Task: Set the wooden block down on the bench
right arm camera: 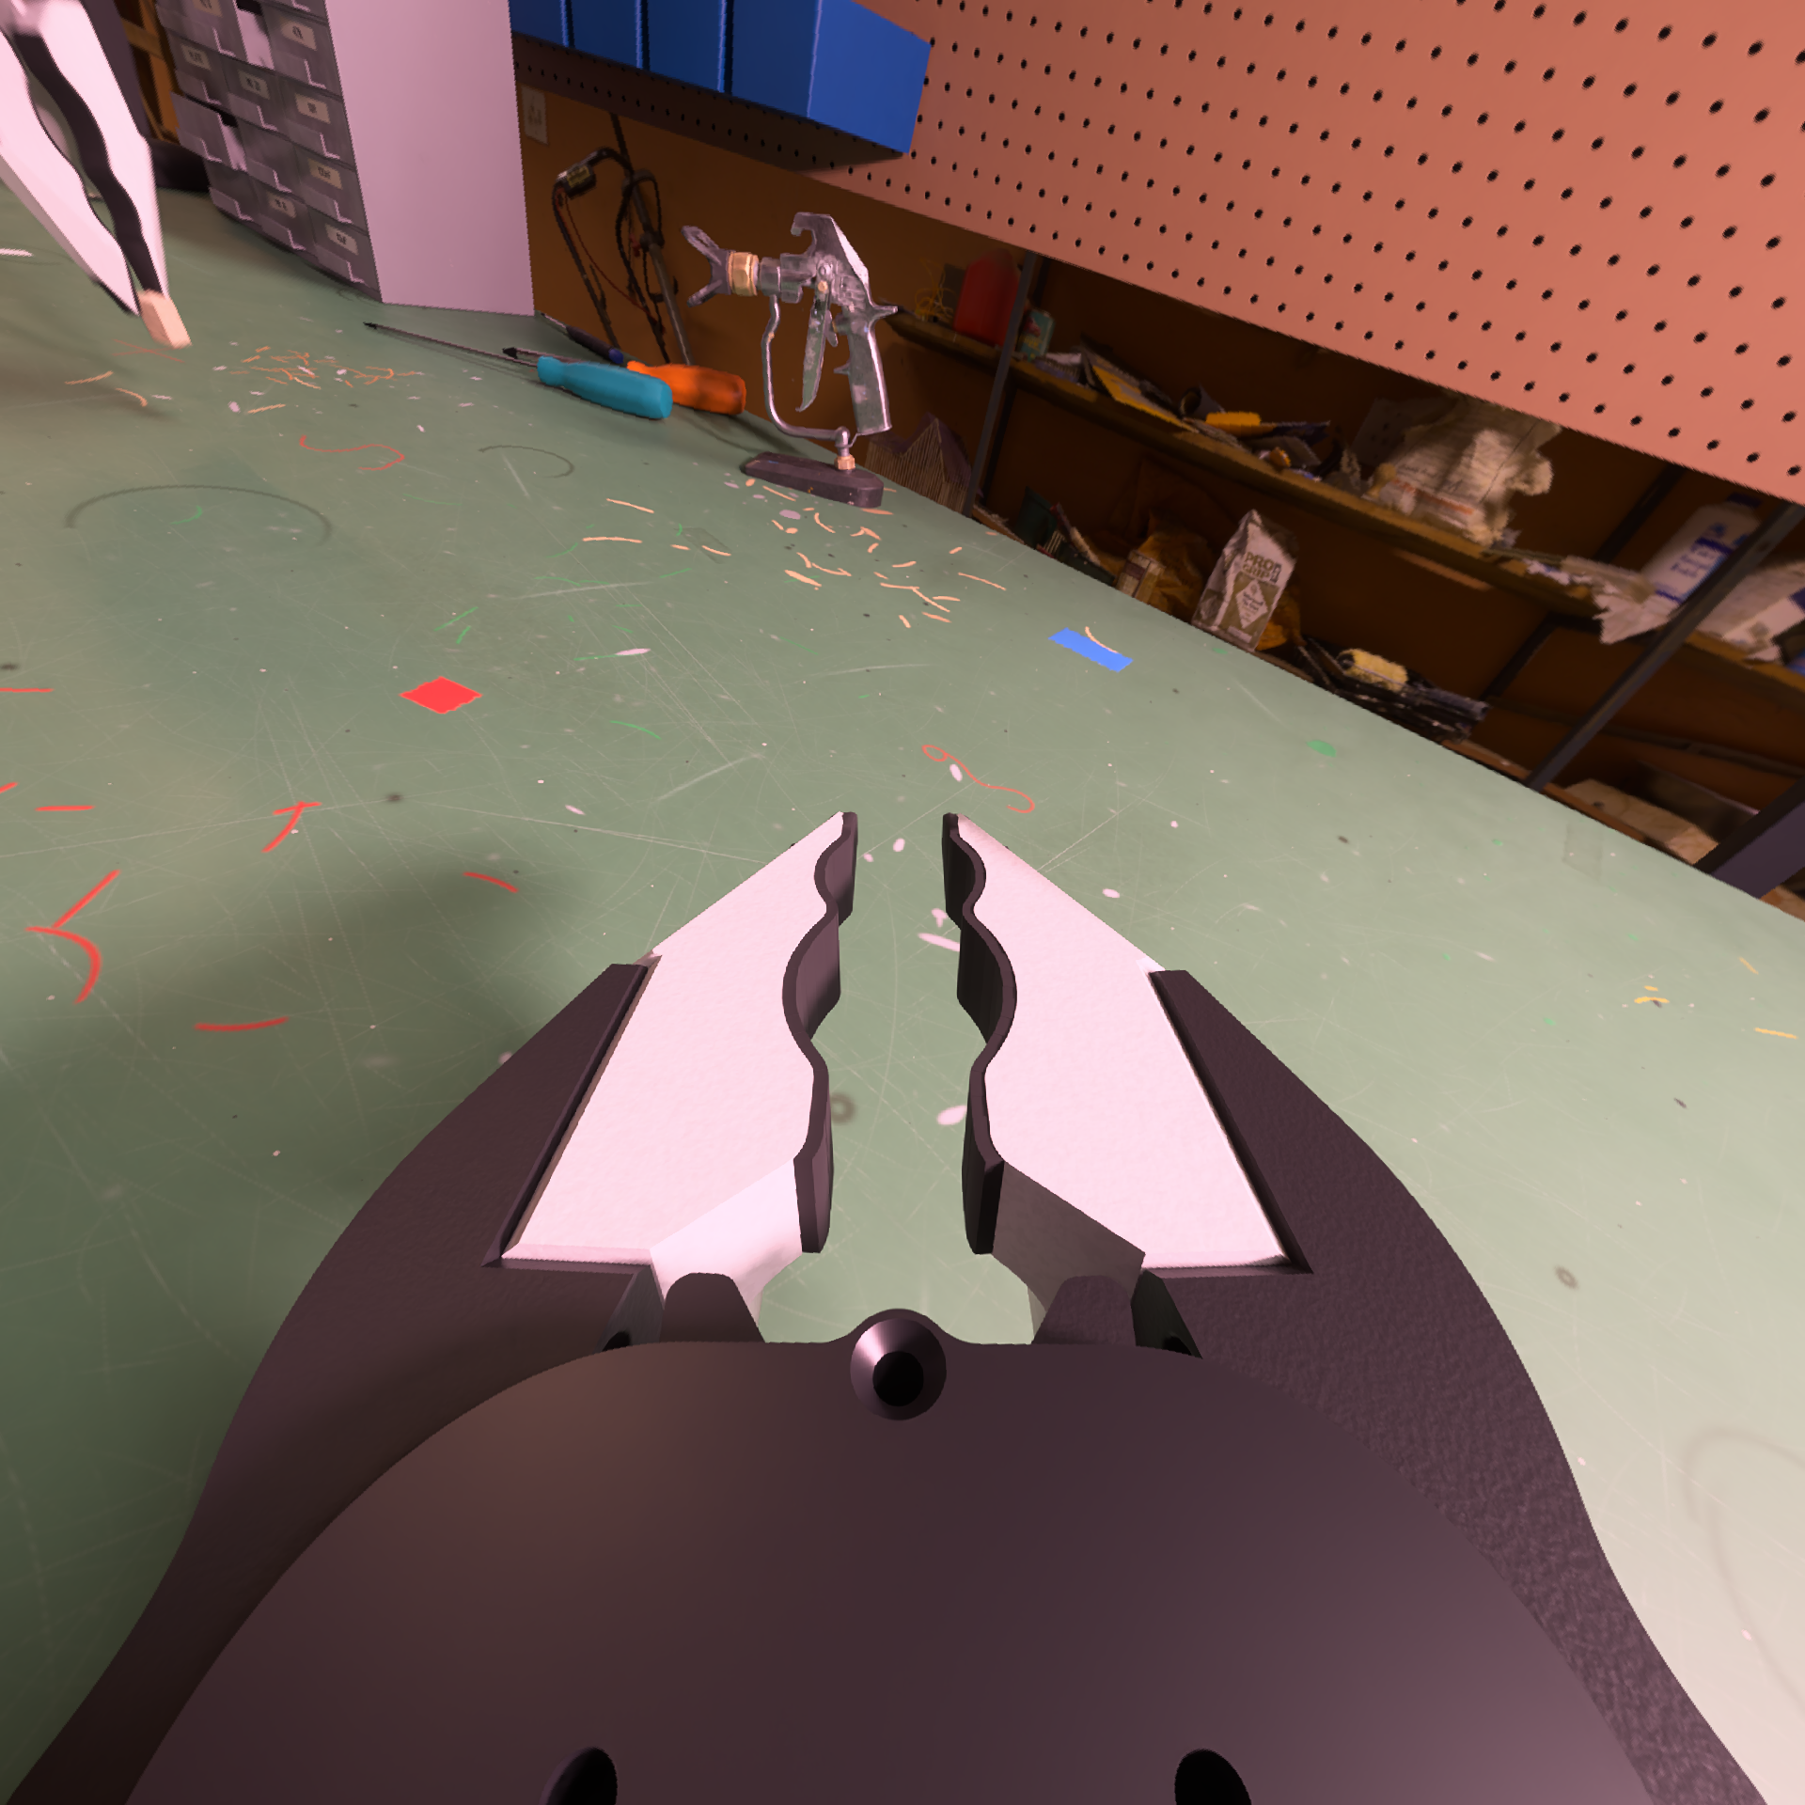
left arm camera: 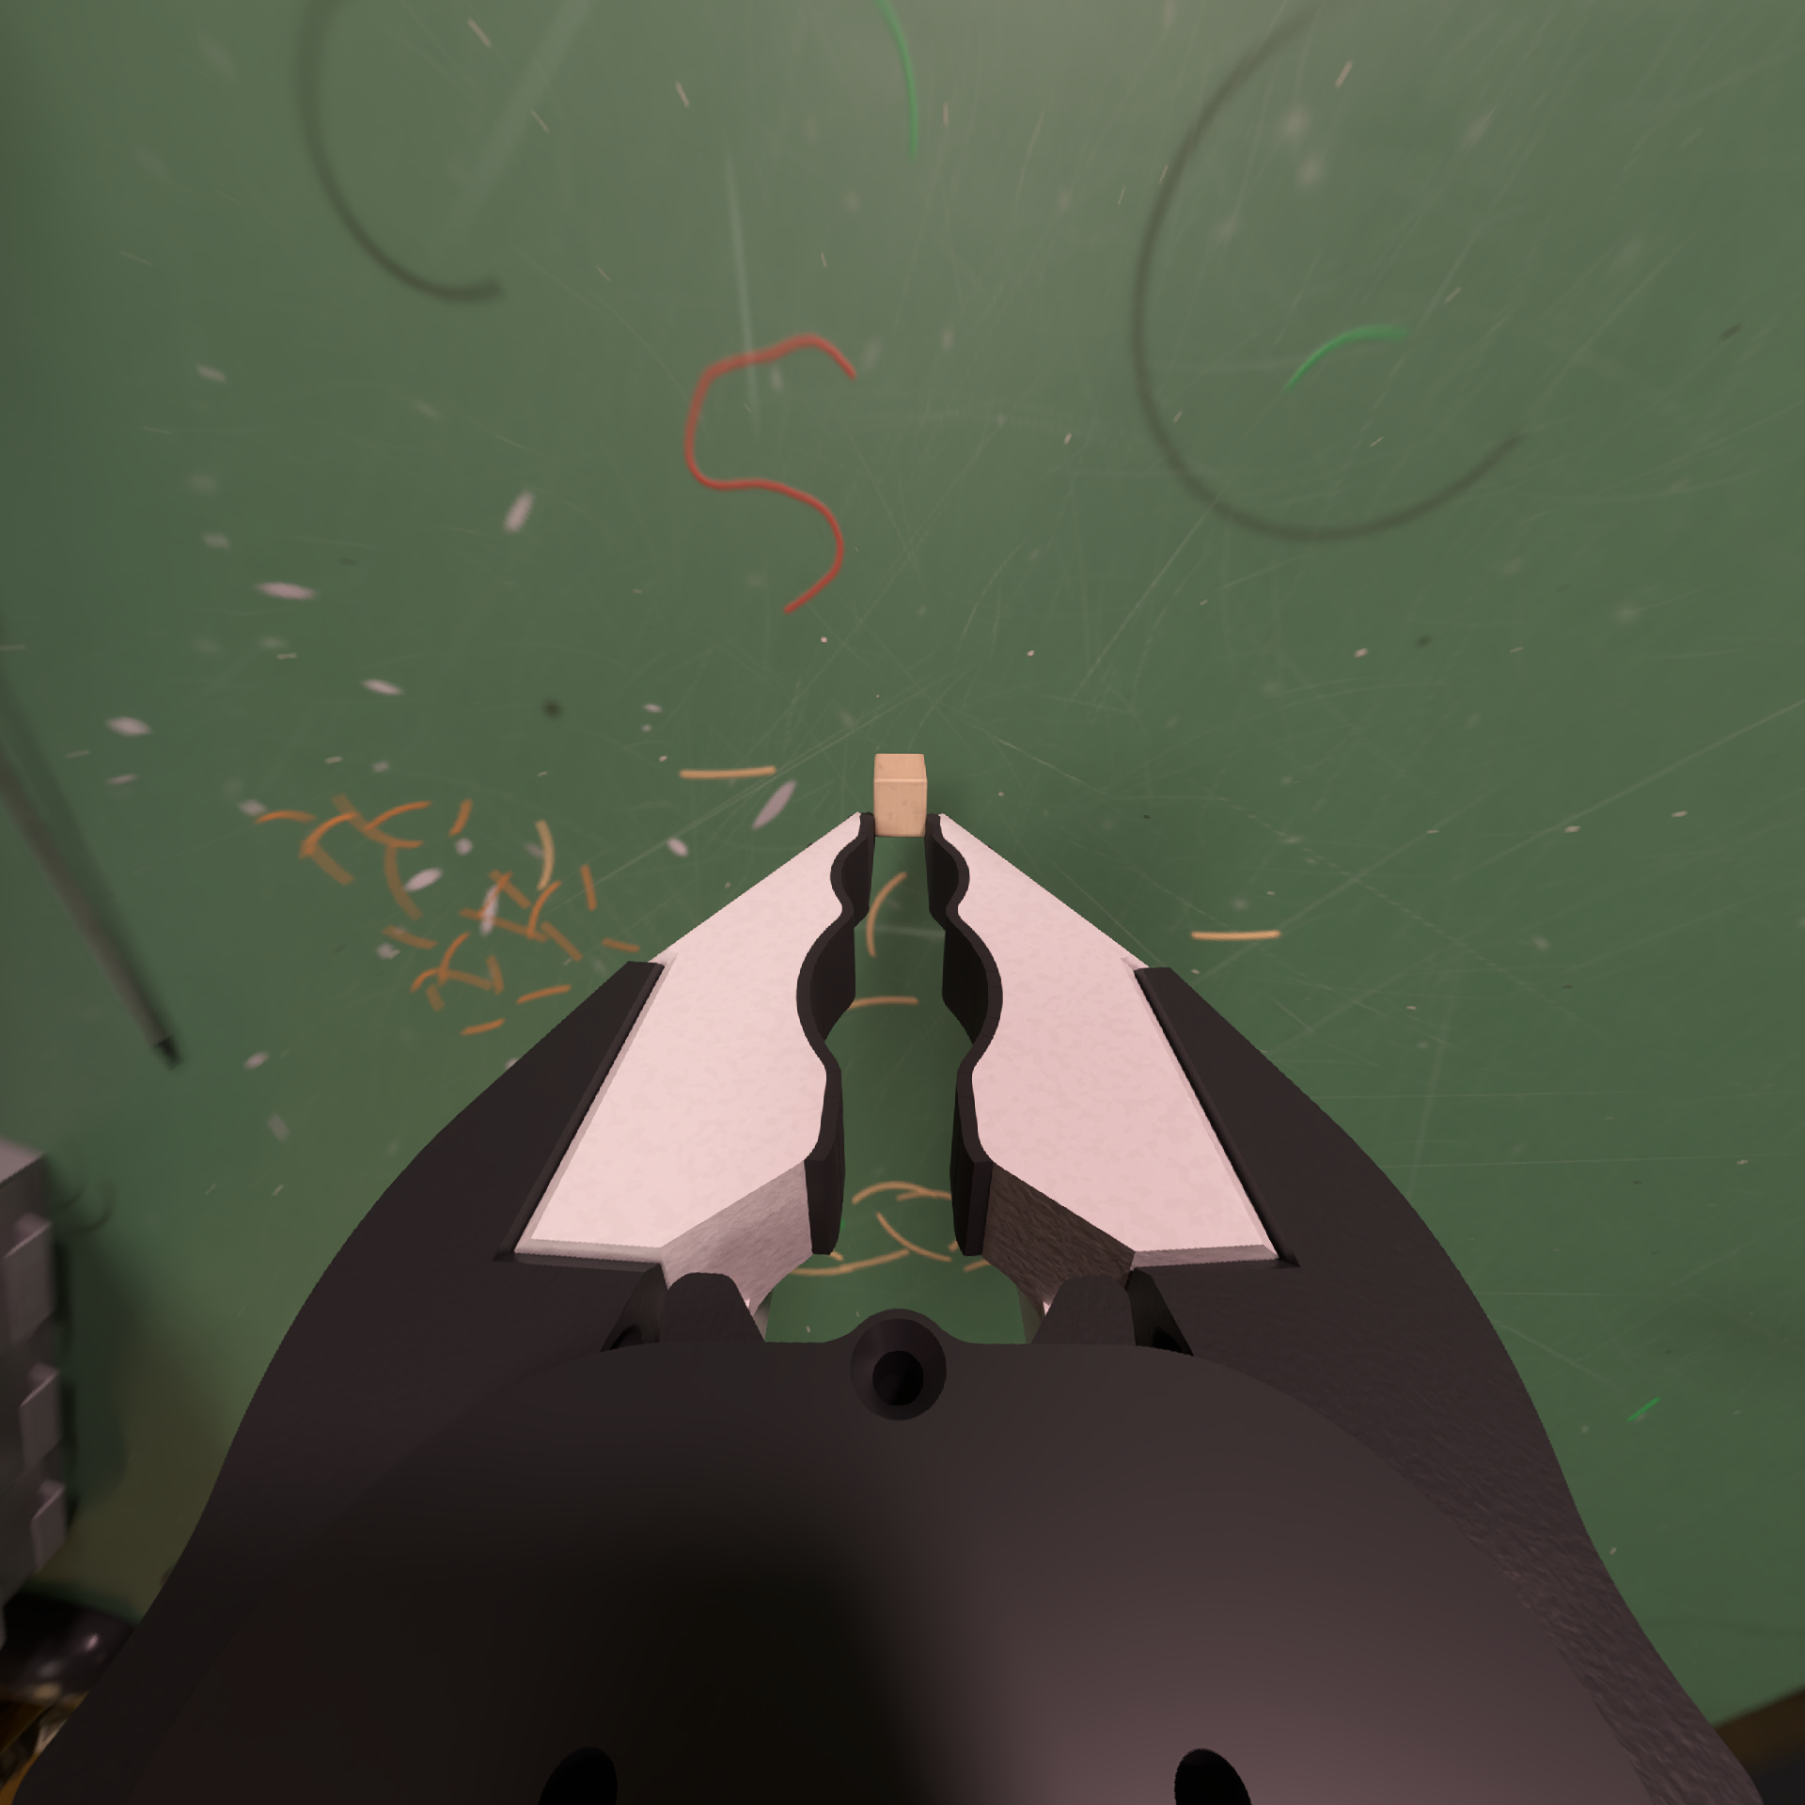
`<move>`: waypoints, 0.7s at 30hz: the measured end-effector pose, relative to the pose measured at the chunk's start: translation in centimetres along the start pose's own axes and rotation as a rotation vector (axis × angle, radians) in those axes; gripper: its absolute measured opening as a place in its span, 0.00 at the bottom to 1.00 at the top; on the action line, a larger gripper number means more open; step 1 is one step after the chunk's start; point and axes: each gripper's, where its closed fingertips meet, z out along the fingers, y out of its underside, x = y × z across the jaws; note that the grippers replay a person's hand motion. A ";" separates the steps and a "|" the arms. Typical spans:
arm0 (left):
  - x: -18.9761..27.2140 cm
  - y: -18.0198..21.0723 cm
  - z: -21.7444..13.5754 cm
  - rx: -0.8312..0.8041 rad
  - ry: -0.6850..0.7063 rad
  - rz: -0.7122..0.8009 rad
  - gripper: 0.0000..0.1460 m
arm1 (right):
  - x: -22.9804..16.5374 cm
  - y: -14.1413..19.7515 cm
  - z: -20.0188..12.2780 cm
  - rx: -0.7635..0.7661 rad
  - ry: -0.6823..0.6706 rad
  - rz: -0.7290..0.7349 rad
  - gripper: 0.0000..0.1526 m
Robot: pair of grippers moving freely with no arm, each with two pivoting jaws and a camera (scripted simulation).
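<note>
A small pale wooden block (left arm camera: pixel 900 796) is pinched between the tips of my left gripper (left arm camera: pixel 900 825), which points down at the green bench mat (left arm camera: pixel 1270 684). The right wrist view shows that left gripper (right arm camera: pixel 146 288) at the far top left. The block (right arm camera: pixel 164 317) sticks out of its tips close above the mat (right arm camera: pixel 586 781); I cannot tell whether it touches. My right gripper (right arm camera: pixel 899 830) is open and empty, low over the mat nearer the front.
A spray gun on a stand (right arm camera: pixel 825 322), a teal screwdriver (right arm camera: pixel 606 386) and an orange one (right arm camera: pixel 698 386) lie at the back. A grey drawer cabinet (right arm camera: pixel 283 146) stands far left. Red wire (left arm camera: pixel 762 469) and orange shavings (left arm camera: pixel 440 908) litter the mat. The bench edge (right arm camera: pixel 1465 752) runs along the right.
</note>
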 end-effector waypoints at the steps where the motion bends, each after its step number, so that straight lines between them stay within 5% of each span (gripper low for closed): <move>1: 0.2 -0.4 -1.5 0.031 -0.037 -0.007 0.07 | 0.0 -0.1 -0.1 0.004 0.002 -0.005 0.11; 5: 4.5 -5.3 -7.6 0.231 -0.098 0.028 0.07 | 0.1 -0.8 -0.4 0.030 0.011 -0.012 0.11; 8: 11.4 -10.8 -8.9 0.360 -0.048 0.138 0.07 | -0.1 -1.3 -0.6 0.044 0.015 -0.010 0.11; 14: 25.4 -19.1 -2.6 0.431 0.187 0.341 0.07 | -0.6 -1.7 -0.9 0.056 0.022 -0.041 0.11; 21: 32.3 -22.9 2.8 0.411 0.325 0.394 0.07 | -0.6 -1.4 -1.0 0.052 0.036 -0.053 0.11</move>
